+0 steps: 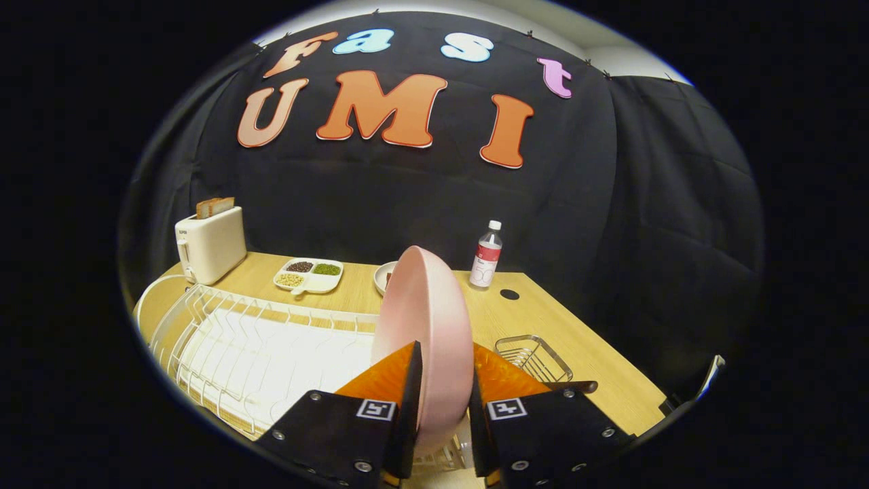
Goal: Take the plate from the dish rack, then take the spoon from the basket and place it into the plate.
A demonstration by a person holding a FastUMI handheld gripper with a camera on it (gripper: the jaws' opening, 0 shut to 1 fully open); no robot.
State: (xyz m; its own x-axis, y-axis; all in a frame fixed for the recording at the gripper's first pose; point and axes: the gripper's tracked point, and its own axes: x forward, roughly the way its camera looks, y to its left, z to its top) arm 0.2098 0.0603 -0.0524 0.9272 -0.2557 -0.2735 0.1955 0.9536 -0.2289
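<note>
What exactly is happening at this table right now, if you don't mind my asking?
A person's handheld gripper is shut on a pink plate, holding it on edge between the two fingers, above the white dish rack. The small wire basket sits on the wooden table beside the fingers; I cannot make out the spoon in it. Beyond stand a toaster, a divided snack tray and a water bottle.

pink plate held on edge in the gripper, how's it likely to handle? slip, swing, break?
The plate looks rigid and smooth, so it may slip. The gripper pinches only its lower rim, with most of the plate standing above the fingers, so it could pivot or tip sideways. It looks ceramic-like, so likely fragile if it drops onto the dish rack.
</note>
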